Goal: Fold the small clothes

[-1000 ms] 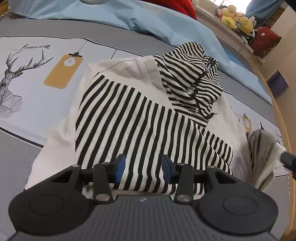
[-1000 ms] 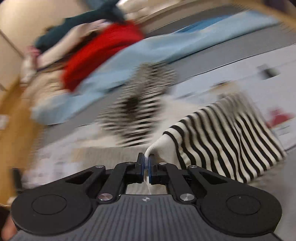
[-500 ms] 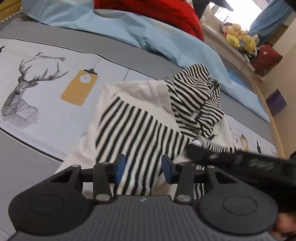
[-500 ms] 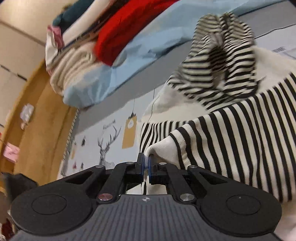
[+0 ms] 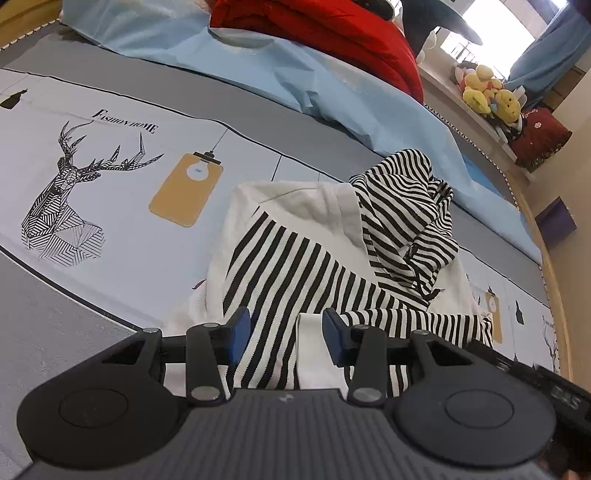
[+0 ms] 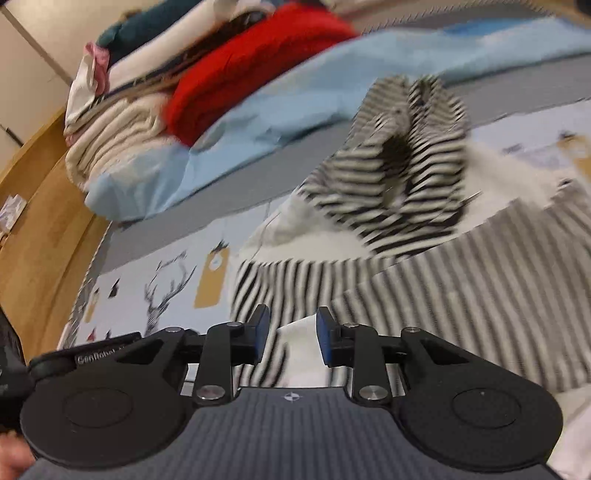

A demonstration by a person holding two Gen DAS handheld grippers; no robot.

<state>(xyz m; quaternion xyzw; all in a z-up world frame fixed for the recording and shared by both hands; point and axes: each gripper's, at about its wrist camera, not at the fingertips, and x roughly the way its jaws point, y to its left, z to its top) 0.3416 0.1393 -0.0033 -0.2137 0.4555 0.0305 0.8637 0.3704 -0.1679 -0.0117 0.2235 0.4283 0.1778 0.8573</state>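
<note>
left wrist view: the hoodie [image 5: 295, 266] lies on the printed sheet [image 5: 110, 177], near and a little right of centre, its hood [image 5: 402, 221] bunched at the far end. a striped sleeve [image 5: 417, 319] lies folded across the body, its white cuff [image 5: 314, 350] resting between the spread fingers of the left gripper [image 5: 286, 330], which hold nothing. by the look of it the sleeve fold is done; the other side, the hood and the final halving seem still to do. open room is wide to the left, over the deer print [image 5: 62, 206]. to the far side the blue cloth [image 5: 295, 74] and red pile [image 5: 332, 33] close things off, and the wooden edge [image 5: 554, 295] of the bed runs close on the right.

right wrist view: blurred. the right gripper [image 6: 291, 336] has its fingers apart, and the cuff [image 6: 299, 350] lies between them, unpinched as far as the blur allows. the hood [image 6: 406, 166] sits far right of centre. free sheet [image 6: 166, 280] runs to the left until the wooden edge [image 6: 44, 240]; a stack of clothes [image 6: 122, 129] blocks the far left.
</note>
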